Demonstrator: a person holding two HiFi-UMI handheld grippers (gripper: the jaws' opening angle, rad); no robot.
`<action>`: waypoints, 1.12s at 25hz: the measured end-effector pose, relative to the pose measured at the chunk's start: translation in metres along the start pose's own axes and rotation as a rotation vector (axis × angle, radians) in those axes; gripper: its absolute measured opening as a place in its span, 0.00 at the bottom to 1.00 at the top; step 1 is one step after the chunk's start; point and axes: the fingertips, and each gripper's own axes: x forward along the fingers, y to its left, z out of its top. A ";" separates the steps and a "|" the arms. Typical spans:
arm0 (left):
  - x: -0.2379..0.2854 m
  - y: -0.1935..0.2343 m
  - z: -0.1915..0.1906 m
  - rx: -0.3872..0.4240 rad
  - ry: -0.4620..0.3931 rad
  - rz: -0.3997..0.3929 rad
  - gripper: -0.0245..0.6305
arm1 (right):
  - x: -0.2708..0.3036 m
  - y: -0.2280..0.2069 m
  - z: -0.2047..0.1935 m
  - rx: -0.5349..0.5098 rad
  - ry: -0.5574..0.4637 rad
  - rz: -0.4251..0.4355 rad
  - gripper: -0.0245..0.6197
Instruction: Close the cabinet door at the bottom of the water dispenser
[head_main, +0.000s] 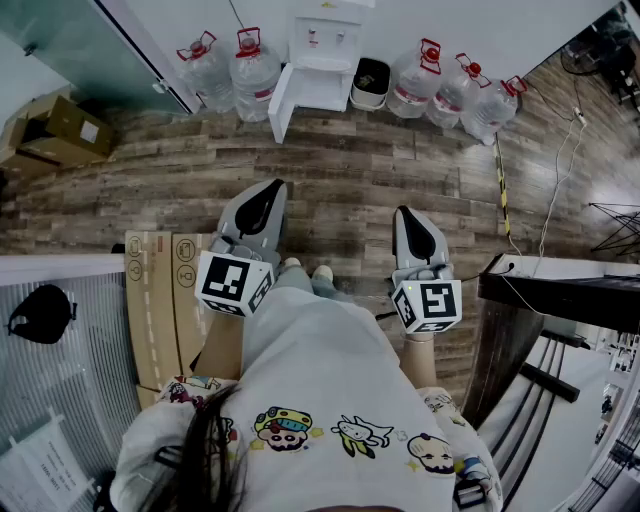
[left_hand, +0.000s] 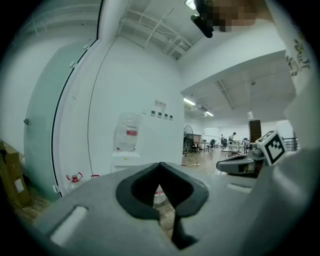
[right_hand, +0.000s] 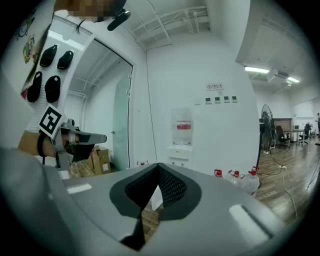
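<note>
Wood floor (head_main: 380, 170) runs from the person's feet to a white wall (head_main: 480, 20), where the dispenser (head_main: 325, 50) stands with bottles (head_main: 255, 70) on either side and a bin (head_main: 371, 82) just beside it. Its bottom door (head_main: 282, 100) hangs open, swung out at the dispenser's left corner with the free edge pointing back toward the person. It is well apart from both tools, so the step in hand looks like the approach.

Left gripper (head_main: 271, 186) and right gripper (head_main: 405, 213) are held side by side ahead of the body, aimed roughly level at the dispenser. Each has its jaws clenched together on nothing.

To do this well, walk in first. The left gripper seems better placed: bring its closed tip to the door's outer face, near the free edge where leverage is best, then push across toward the cabinet opening. Follow the door's arc and press until it sits flush. A jab near the hinge could rock the dispenser.
</note>
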 end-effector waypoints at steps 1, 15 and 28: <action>0.000 -0.001 0.000 0.001 0.001 0.004 0.04 | -0.001 -0.001 0.001 0.002 -0.004 -0.001 0.05; 0.021 0.034 -0.010 -0.043 0.008 0.022 0.07 | 0.036 -0.002 0.009 0.063 -0.020 0.037 0.10; 0.129 0.142 0.002 -0.069 0.025 0.006 0.16 | 0.182 -0.031 0.044 0.082 -0.020 0.045 0.16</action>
